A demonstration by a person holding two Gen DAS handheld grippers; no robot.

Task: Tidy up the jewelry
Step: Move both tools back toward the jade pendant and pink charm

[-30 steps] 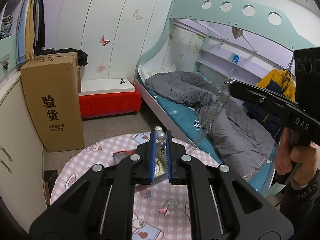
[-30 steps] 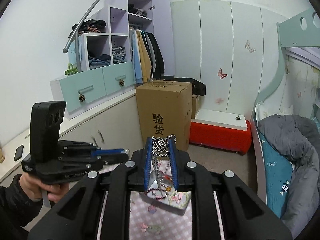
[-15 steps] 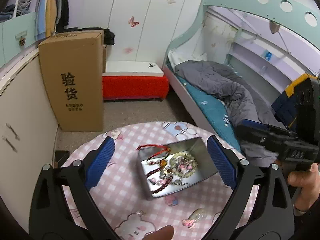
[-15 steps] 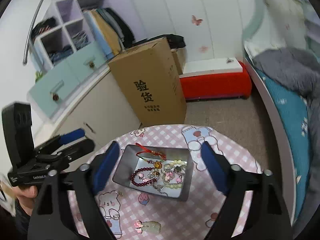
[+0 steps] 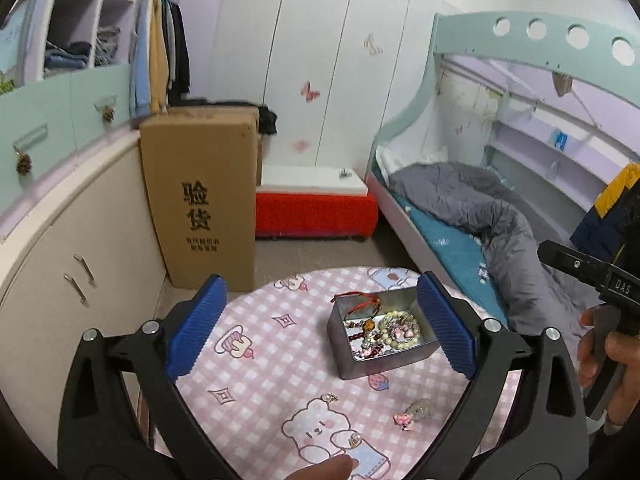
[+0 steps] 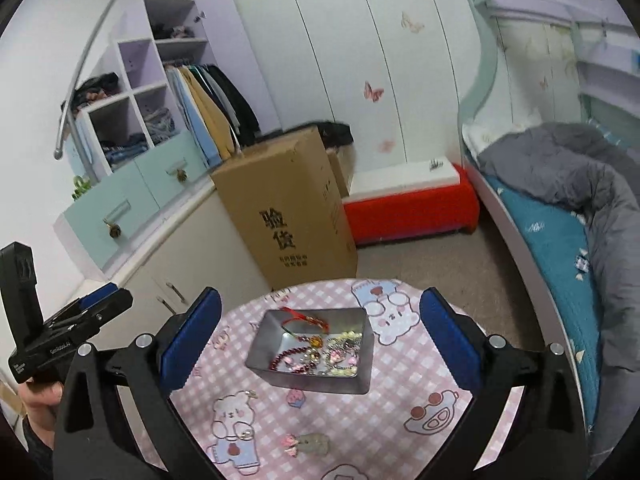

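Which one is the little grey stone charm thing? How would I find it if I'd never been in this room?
Find the round table with the pink checked cloth, then the metal tin full of bracelets. The charm lies loose on the cloth, nearer the camera than the tin, apart from it. It is a dull grey lump with a tiny pink flower attached, unlike the small shiny trinkets lying nearby.

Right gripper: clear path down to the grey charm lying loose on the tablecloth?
Probably yes. The right gripper is open and empty above the table, and the grey charm lies alone, nearer than the metal tin, nothing over it.
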